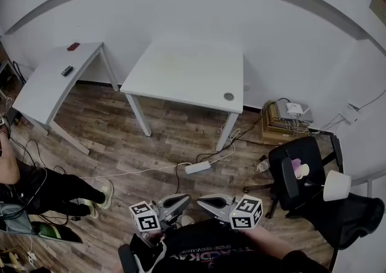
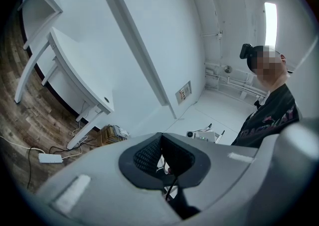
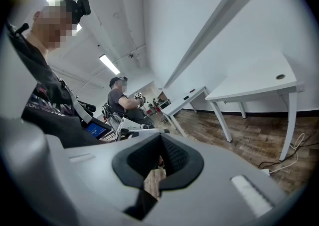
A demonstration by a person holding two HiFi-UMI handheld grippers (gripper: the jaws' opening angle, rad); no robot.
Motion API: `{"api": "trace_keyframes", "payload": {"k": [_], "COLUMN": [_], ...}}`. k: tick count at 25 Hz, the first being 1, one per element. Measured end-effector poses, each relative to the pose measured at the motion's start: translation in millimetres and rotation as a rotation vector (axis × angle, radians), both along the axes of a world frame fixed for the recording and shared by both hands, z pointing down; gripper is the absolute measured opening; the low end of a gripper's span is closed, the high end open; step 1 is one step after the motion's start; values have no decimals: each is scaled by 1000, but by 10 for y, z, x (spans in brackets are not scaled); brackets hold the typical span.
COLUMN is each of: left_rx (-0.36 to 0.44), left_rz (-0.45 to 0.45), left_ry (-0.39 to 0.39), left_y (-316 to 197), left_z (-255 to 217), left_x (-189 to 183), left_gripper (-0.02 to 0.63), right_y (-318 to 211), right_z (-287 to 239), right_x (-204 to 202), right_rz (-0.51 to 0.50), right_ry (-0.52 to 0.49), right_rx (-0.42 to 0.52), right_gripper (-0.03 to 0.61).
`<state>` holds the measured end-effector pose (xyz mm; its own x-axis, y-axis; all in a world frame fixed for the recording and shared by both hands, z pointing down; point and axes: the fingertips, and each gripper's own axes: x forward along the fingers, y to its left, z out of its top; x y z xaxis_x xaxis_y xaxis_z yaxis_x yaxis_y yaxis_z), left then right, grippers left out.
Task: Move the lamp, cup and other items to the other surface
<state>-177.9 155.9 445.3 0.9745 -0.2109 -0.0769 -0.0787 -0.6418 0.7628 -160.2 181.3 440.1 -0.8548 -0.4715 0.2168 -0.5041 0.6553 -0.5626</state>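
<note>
A lamp with a white shade (image 1: pixel 336 185) and a pale cup (image 1: pixel 301 170) next to a pink thing (image 1: pixel 295 163) rest on a black office chair (image 1: pixel 313 148) at the right. Both grippers hover low in the head view, close to the person's body and well left of the chair. The left gripper (image 1: pixel 178 201) (image 2: pixel 160 137) is shut with nothing between its pads. Facing it tip to tip, the right gripper (image 1: pixel 204 201) (image 3: pixel 160 141) is also shut and empty. A bare white table (image 1: pixel 187 73) (image 3: pixel 259 83) stands at the centre back.
A second white table (image 1: pixel 54 79) at the left carries a small dark item (image 1: pixel 67 70) and a red one (image 1: pixel 73 46). A power strip (image 1: pixel 197 167) (image 2: pixel 51 158) and cables lie on the wood floor. A stack with cables (image 1: pixel 283 118) stands by the wall. Someone's legs (image 1: pixel 54 190) stretch in at the left.
</note>
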Motion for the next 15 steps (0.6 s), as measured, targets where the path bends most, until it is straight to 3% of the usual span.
{"api": "trace_keyframes", "payload": {"k": [15], "left_rx": [-5], "left_rz": [3], "left_ry": [-19], "left_y": [17], "left_z": [57], "left_x": [57], "left_gripper": [-5], "right_y": [-20], "right_z": [41], "right_x": [47], "right_rz": [-6], "right_ry": [-16], "right_rx": [-5], "right_gripper": [3]}}
